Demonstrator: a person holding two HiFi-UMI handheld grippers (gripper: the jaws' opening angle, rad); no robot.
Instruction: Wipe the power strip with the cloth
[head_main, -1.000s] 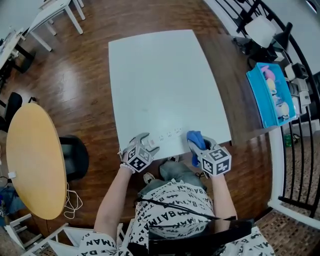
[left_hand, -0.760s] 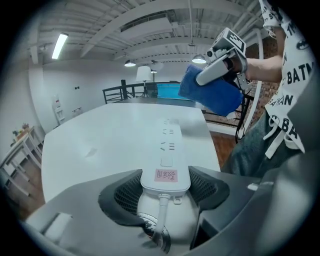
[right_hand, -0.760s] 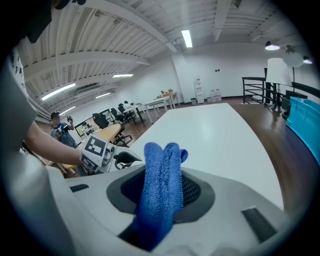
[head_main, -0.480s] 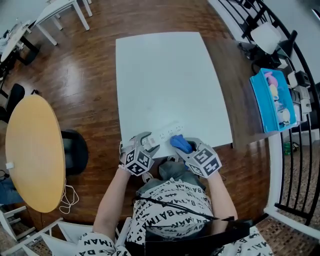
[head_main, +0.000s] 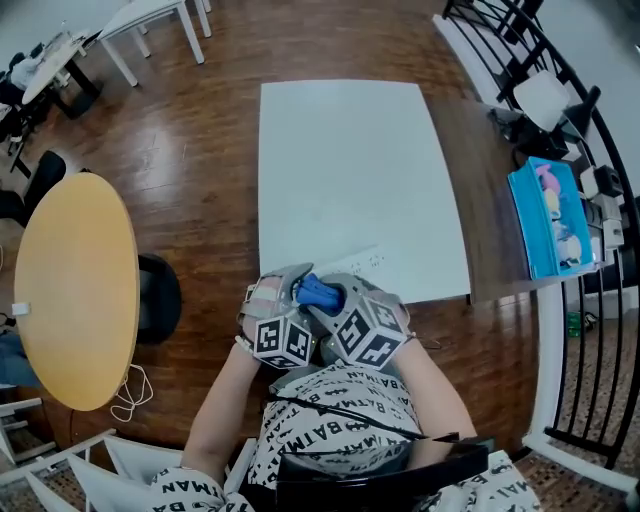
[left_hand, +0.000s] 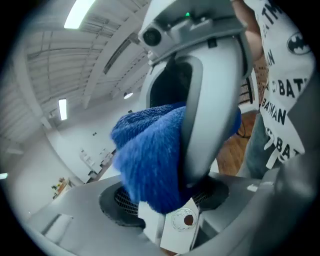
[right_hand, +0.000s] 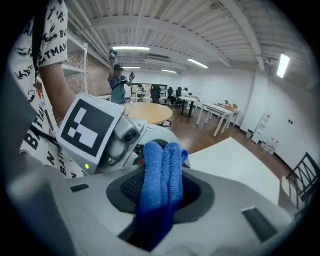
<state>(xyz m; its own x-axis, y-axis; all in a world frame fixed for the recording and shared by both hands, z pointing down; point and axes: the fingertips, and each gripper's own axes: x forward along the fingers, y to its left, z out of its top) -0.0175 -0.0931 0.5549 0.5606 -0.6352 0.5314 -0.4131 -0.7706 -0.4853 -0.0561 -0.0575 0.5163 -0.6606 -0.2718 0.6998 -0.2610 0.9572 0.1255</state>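
The white power strip (head_main: 356, 267) lies slantwise near the front edge of the white table (head_main: 350, 150). My left gripper (head_main: 291, 292) is shut on the strip's left end, which shows as a white block (left_hand: 174, 226) between its jaws. My right gripper (head_main: 326, 297) is shut on the folded blue cloth (head_main: 316, 291) and sits right beside the left one. The cloth (left_hand: 149, 156) presses down on the strip close to the left jaws. In the right gripper view the cloth (right_hand: 161, 175) stands pinched between the pads, with the left gripper (right_hand: 119, 136) just behind it.
A round wooden table (head_main: 70, 290) and a black stool (head_main: 160, 298) stand to the left. A blue tray (head_main: 548, 222) rests on a dark counter to the right, by a black railing (head_main: 600, 330). The person's knees are under the table's front edge.
The right gripper has slid the cloth leftward along the strip, from its right end to beside the left gripper. The left gripper has stayed at the strip's left end.
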